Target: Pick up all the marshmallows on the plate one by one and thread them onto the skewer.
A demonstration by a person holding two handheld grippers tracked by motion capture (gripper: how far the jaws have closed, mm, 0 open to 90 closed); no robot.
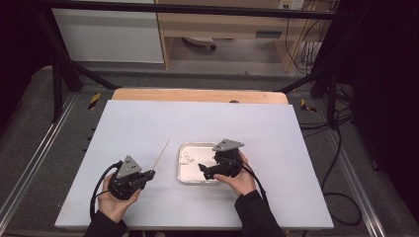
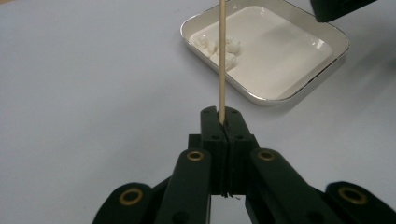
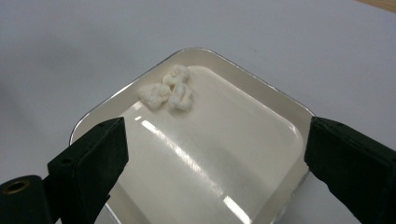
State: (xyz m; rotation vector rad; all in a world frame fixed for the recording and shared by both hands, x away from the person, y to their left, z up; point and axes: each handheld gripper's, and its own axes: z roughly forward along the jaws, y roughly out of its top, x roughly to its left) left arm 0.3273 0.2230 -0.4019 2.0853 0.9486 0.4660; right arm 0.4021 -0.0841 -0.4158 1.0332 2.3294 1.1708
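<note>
With left gripper (image 1: 149, 174) clamped on thin wooden skewer (image 2: 221, 60) and right gripper (image 3: 215, 154) wide open over shallow white square tray (image 3: 261, 88), keep skewer steady, pinch one of three white lumps (image 3: 168, 93) ahead gently.

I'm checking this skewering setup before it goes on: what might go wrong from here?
The left gripper pinches the thin skewer only at its very end, so it may pivot or slip under load. The three white pieces sit clustered in one corner of the tray; a poke could push them against the wall instead of piercing. The right gripper hangs open above the tray, so the tray is unheld and might slide.
</note>
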